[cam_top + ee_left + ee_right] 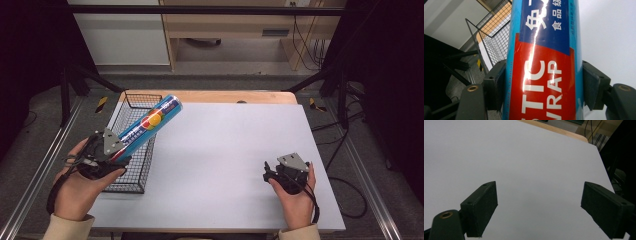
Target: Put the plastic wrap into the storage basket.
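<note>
Left hand-held gripper [117, 150] clamps the lower end of the plastic wrap tube [148, 124], slanting it up over the wire basket [127, 187] at the surface's [225, 150] left edge, probably for carrying, while the right hand-held gripper [272, 172] rests spread and empty.

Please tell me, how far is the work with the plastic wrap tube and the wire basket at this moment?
Done: the left gripper has the plastic wrap tube clamped and lifted, tilted over the wire basket. In hand: the carry. Left, probably: setting it down. The right gripper rests open on the table.
</note>
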Available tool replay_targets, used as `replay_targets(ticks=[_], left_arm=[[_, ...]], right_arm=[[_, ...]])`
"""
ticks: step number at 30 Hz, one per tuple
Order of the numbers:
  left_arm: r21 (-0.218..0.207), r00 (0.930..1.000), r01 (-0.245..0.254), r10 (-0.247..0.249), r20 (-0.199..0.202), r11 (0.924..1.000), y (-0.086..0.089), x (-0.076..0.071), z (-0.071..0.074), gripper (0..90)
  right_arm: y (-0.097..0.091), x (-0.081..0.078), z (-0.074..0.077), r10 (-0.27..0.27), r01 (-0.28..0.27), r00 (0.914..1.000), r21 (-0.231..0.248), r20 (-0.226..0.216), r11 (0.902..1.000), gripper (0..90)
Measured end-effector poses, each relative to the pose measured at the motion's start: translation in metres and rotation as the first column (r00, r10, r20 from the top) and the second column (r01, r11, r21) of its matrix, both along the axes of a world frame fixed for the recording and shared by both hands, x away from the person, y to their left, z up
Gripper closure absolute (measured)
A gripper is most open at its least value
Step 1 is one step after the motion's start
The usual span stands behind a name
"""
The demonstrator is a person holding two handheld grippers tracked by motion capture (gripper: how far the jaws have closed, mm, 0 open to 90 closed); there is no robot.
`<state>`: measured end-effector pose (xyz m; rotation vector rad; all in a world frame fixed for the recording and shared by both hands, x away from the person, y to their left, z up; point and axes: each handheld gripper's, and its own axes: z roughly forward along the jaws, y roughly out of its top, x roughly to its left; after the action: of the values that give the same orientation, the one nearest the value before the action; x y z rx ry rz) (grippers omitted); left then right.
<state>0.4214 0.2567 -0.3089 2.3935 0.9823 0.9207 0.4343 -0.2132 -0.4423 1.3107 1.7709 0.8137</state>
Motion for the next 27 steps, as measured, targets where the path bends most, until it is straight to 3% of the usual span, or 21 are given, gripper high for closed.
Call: replay_targets(ticks=[8,20,27], left_arm=[[0.000,0.9988,-0.043,0.043,-0.023,0.9991,0.005,0.001,-0.003,31.8],[-0.006,0.9979,-0.059,0.059,-0.026,0.9982,0.011,0.000,-0.008,31.9],[-0.005,0.9917,-0.117,0.116,-0.054,0.9932,0.015,-0.001,-0.010,31.9]], right_arm=[[0.002,0.000,0.000,0.006,-0.006,1.0000,-0.002,-0.005,1.0000,14.0],[0.002,0.000,0.000,0.006,-0.006,1.0000,0.000,-0.004,1.0000,14.1],[0.003,0.000,-0.001,0.005,-0.005,1.0000,0.003,-0.008,1.0000,14.1]])
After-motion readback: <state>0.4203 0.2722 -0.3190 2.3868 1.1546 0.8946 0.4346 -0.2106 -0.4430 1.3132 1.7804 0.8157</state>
